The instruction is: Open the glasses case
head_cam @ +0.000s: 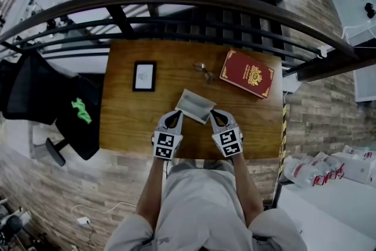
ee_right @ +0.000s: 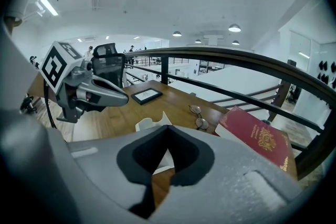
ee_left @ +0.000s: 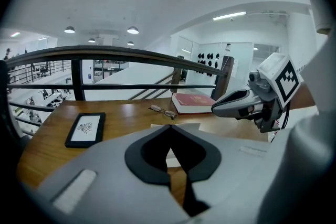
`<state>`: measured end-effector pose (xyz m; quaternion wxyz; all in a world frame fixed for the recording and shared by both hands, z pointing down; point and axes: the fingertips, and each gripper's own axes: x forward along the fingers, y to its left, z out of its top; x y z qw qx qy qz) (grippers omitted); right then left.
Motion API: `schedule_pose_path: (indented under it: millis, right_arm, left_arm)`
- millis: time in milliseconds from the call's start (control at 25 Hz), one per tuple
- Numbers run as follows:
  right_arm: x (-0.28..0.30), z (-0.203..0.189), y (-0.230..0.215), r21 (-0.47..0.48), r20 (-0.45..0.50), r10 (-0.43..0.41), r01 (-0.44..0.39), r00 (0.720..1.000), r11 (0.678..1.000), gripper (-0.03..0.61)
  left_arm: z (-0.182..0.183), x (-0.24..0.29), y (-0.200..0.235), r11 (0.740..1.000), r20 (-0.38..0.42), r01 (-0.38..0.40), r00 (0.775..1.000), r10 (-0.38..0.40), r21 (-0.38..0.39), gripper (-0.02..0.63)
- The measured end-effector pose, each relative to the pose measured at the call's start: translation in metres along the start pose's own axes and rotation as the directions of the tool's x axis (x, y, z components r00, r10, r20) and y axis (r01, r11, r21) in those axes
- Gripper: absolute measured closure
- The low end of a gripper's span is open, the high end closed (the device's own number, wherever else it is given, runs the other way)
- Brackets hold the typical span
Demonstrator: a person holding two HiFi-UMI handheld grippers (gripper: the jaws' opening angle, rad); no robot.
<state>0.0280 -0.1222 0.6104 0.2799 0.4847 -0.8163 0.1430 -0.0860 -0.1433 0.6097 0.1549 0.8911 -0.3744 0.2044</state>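
My left gripper (head_cam: 175, 117) and right gripper (head_cam: 215, 117), both closed and empty, flank the glasses case (head_cam: 195, 106). Its flap looks lifted, I judge; gripping it would need parted jaws.

Both forearms (head_cam: 154, 185) reach forward, side by side. The left gripper (head_cam: 175, 116) and the right gripper (head_cam: 218, 117) slant downward, tips angled slightly toward each other. Each gripper's jaws are closed with the tips meeting, and their marker cubes (head_cam: 166, 145) face up.
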Motion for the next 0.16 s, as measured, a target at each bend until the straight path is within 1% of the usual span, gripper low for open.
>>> schedule_pose_path:
  millis: [160]
  right_arm:
    - [-0.0016, 0.0002, 0.0013, -0.006, 0.000, 0.003, -0.003, 1.000, 1.000, 0.577]
  left_arm:
    - [0.0009, -0.0010, -0.0024, 1.000, 0.003, 0.001, 1.000, -0.001, -0.002, 0.594]
